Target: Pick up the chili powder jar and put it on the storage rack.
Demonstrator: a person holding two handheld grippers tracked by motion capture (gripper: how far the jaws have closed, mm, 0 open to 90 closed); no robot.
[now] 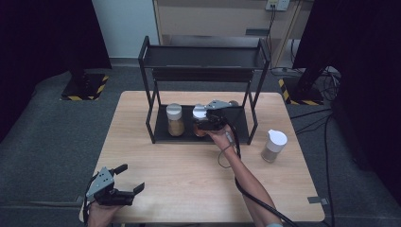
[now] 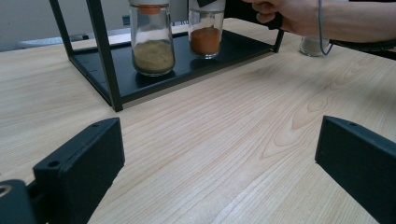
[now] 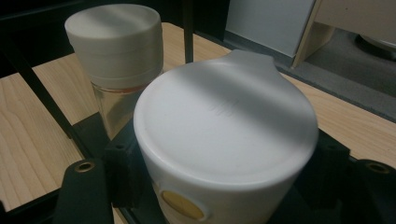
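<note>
Spice jar [image 3: 224, 140] (gripped), rack [image 1: 156, 135], wooden table [image 1: 189, 175]

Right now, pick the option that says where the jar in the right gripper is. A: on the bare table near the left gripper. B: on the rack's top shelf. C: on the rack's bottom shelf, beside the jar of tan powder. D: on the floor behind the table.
C: the right gripper is closed on the white-lidded jar of orange powder at the rack's bottom shelf, beside the tan-powder jar.
</note>
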